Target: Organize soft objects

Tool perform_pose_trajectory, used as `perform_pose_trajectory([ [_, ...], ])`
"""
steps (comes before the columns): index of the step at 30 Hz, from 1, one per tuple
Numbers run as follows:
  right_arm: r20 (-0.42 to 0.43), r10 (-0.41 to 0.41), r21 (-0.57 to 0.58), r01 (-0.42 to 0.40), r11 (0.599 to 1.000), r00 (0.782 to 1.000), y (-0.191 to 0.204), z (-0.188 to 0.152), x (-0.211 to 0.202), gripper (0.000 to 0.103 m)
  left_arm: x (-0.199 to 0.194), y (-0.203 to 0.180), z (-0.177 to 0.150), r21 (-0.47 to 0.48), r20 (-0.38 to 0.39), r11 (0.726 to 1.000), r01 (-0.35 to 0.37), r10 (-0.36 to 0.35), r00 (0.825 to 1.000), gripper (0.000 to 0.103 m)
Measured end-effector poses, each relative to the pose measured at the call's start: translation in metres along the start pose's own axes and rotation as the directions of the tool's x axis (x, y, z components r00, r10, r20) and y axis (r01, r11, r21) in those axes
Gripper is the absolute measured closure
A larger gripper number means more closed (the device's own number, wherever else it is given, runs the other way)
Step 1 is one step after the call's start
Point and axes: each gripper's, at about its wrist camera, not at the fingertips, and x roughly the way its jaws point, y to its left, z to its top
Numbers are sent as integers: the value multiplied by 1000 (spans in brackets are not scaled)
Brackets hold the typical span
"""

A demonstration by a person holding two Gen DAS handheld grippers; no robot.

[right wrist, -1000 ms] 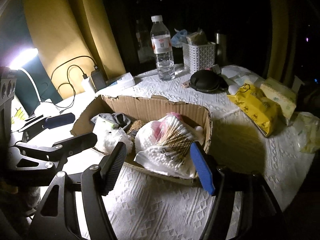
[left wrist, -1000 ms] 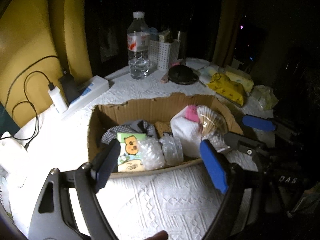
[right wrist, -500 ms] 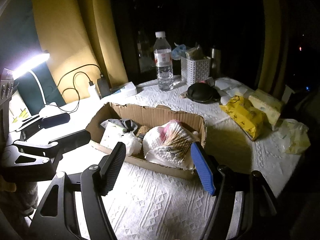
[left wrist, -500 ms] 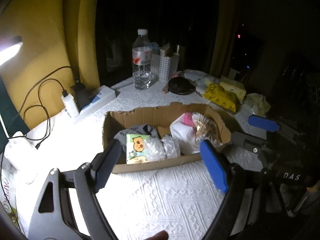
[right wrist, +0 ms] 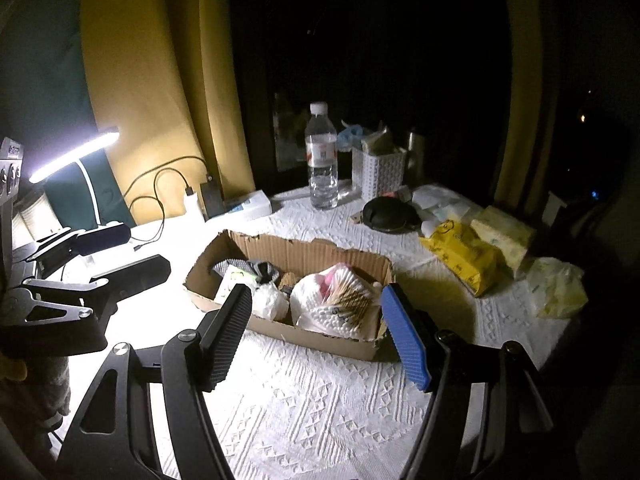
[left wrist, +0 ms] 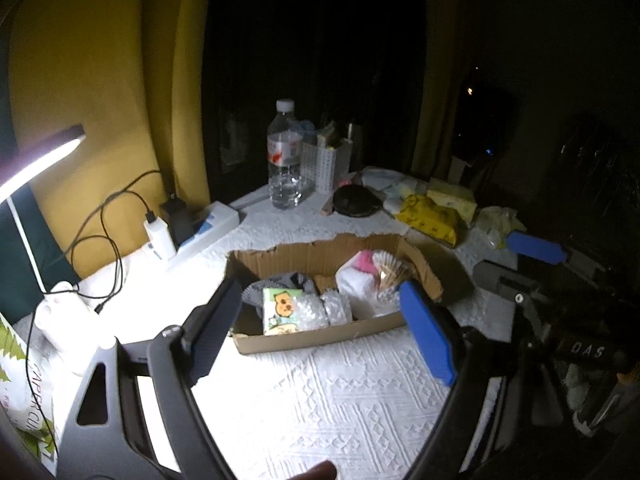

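A shallow cardboard box [left wrist: 320, 254] [right wrist: 304, 254] sits mid-table on the white cloth. It holds a tissue pack with a cartoon bear [left wrist: 282, 310], bubble wrap [left wrist: 326, 310], grey cloth [left wrist: 294, 280], a white towel with a pink item [left wrist: 358, 276] and a bag of cotton swabs [right wrist: 340, 304]. My left gripper [left wrist: 320, 334] is open and empty, held back from the box's near side. My right gripper [right wrist: 316, 338] is open and empty, also short of the box. Each gripper shows in the other's view, the right one [left wrist: 528, 264] and the left one [right wrist: 108, 256].
Behind the box stand a water bottle [right wrist: 322, 160], a white basket [right wrist: 382, 170], a black round case [right wrist: 386, 220], a yellow pack [right wrist: 464, 256], tissue packs [right wrist: 504, 234] and a crumpled bag [right wrist: 558, 290]. A power strip with chargers [left wrist: 200, 228] and a lit lamp [right wrist: 72, 156] are left.
Both grippers have pulled back and up from the box, which now looks smaller and farther. Both stay open and empty.
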Motion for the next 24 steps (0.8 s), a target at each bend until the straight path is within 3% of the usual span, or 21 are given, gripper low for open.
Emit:
perform_pose_trajectory([
  [24,101,-61,-8,63,998,993,23,8,-76,32,-73,-11,10,40,96,999,8,-12,995,20],
])
